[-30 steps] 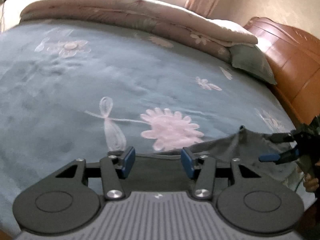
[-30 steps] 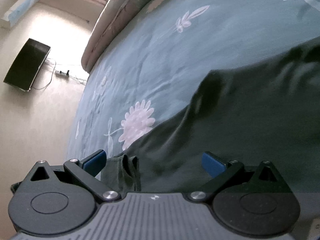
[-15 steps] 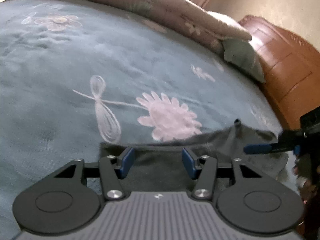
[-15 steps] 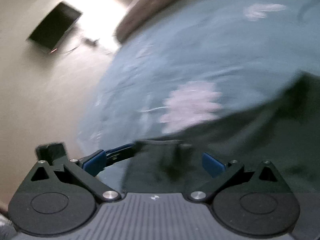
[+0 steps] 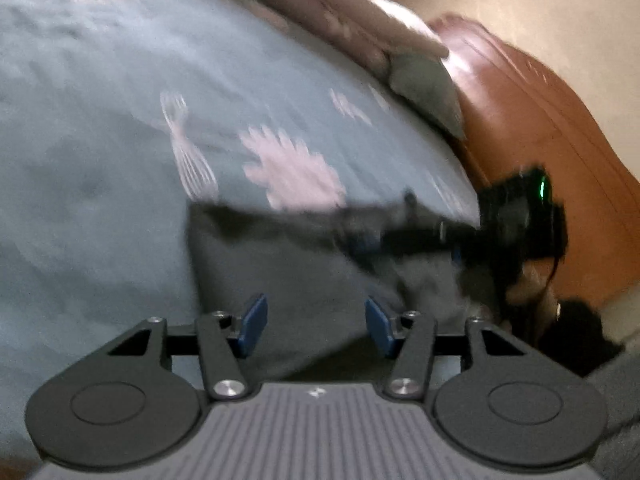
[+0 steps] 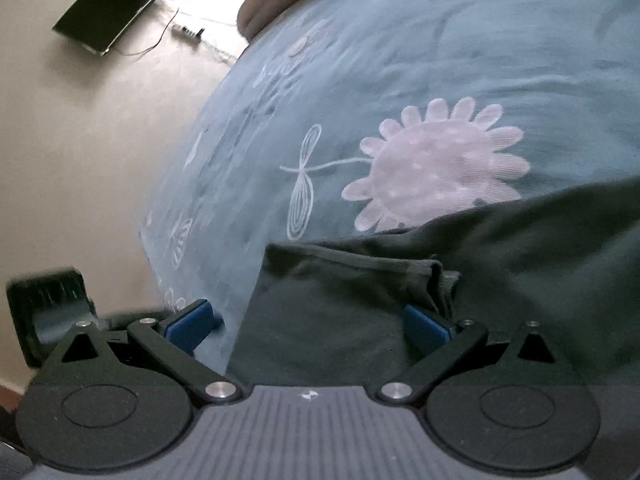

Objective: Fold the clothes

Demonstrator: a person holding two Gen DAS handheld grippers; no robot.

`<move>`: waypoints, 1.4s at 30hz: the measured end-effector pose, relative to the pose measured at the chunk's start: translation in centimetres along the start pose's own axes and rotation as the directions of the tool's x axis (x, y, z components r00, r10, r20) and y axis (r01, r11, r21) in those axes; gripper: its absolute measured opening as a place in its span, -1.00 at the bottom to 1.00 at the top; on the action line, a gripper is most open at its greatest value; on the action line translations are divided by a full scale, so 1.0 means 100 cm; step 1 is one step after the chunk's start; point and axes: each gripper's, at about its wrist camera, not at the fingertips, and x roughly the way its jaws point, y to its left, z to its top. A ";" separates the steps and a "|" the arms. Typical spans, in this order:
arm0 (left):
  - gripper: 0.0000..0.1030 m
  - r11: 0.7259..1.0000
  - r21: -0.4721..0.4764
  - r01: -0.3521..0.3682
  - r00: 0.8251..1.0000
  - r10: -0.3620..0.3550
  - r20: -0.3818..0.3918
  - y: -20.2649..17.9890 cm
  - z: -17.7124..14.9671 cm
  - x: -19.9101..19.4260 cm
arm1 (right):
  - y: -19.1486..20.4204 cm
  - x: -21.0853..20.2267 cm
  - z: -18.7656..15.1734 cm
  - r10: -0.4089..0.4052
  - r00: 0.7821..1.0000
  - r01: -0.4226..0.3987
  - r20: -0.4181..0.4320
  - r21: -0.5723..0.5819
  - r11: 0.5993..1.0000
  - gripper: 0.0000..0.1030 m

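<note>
Left wrist view: blurred by motion.
Left gripper (image 5: pixel 316 322): jaws apart and just been opening wider; blue pads (image 5: pixel 252 322) clear of the cloth, nothing pinched between them.
Dark garment (image 5: pixel 280 276): lies on the blue floral bedsheet (image 5: pixel 100 160), near edge of the bed, directly ahead of the fingers.
Right gripper (image 5: pixel 370 242): enters from the right, smeared; reaches over the far right part of the garment.
Far side: folded quilt (image 5: pixel 328 12), grey pillow (image 5: pixel 428 80), brown headboard (image 5: pixel 540 128) at right.

Right wrist view: sharp.
Right gripper (image 6: pixel 308 326): jaws spread wide, not gripping.
Garment (image 6: pixel 340 304): folded corner sits between the fingers; right pad (image 6: pixel 426 328) just beside a doubled hem, left pad over bare sheet.
Pink flower print (image 6: pixel 436 164): just beyond the garment's far edge.
Left gripper (image 6: pixel 52 308): visible at near left.
Floor (image 6: pixel 80 120): dark flat panel (image 6: pixel 114 10) and power strip (image 6: pixel 188 31), far left.
</note>
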 end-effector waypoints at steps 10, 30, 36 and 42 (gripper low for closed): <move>0.15 0.993 0.081 -0.086 0.996 0.083 0.044 -0.005 0.021 -0.010 | 0.032 -0.020 -0.010 0.051 0.998 -0.055 -0.033 -0.133 0.990 1.00; 0.23 0.982 0.176 -0.066 0.995 0.052 0.081 -0.059 0.055 0.057 | 0.001 -0.052 -0.046 -0.049 0.999 0.047 -0.018 -0.103 0.994 1.00; 0.23 0.972 0.234 -0.015 1.000 0.017 -0.008 -0.086 0.051 0.115 | -0.022 -0.092 -0.061 -0.117 0.991 0.120 0.072 -0.044 0.992 1.00; 0.26 0.967 0.241 -0.084 0.996 0.092 -0.019 -0.098 0.045 0.131 | -0.052 -0.136 -0.074 -0.175 0.974 0.173 0.147 0.027 0.985 1.00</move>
